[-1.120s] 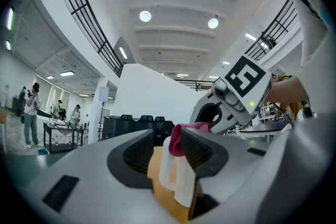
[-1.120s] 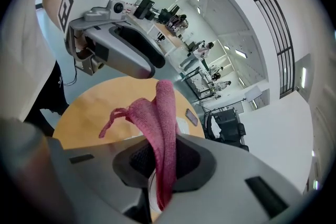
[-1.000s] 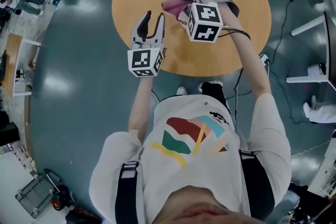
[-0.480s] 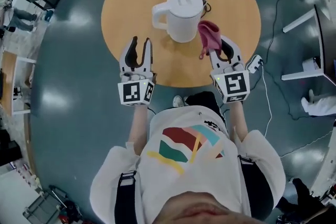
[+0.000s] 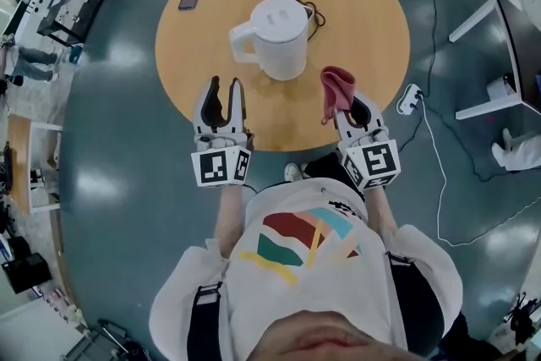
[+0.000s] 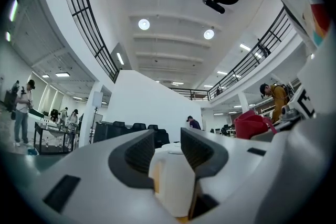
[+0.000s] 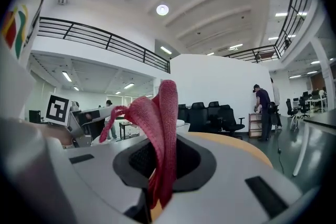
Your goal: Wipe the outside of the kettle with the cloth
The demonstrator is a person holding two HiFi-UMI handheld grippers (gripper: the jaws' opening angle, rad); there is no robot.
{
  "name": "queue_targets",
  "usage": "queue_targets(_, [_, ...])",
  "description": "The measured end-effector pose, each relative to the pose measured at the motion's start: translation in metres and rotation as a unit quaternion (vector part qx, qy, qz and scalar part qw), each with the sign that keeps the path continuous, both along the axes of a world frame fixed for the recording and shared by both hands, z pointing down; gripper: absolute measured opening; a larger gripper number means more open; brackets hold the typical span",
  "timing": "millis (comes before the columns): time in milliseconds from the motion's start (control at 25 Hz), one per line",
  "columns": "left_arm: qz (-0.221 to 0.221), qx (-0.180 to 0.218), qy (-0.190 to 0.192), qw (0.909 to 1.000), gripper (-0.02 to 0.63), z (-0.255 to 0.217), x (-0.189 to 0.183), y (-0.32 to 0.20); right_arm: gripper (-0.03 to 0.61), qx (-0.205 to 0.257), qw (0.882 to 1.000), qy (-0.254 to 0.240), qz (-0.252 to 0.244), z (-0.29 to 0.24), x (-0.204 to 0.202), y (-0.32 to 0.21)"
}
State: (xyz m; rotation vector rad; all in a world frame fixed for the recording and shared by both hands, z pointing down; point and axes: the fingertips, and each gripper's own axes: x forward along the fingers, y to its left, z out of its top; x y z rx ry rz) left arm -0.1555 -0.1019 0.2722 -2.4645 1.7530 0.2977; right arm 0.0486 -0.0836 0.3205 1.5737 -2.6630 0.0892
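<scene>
My right gripper (image 5: pixel 349 104) is clenched on the red cloth (image 5: pixel 336 85) over the near edge of the round surface (image 5: pixel 363 13), to the right of the upright white kettle (image 5: pixel 279 36), while my left gripper (image 5: pixel 223 90) is released, jaws apart, aimed at the kettle.

Bright ceiling lamps (image 6: pixel 144 24) light sharp frames; fisheye bending and dark corners
</scene>
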Motion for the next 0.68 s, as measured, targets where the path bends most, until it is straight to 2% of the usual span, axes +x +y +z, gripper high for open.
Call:
queue_targets(160, [0.012,-0.004,-0.003,0.9999,0.195,0.006,0.009,0.000,0.038,0.001,1.000,-0.002,0.010,0.003,0.009,0.005])
queue_targets(680, [0.016,-0.008,0.005,0.9998,0.195,0.006,-0.005,0.004,0.038,0.021,1.000,0.002,0.015,-0.007,-0.004,0.006])
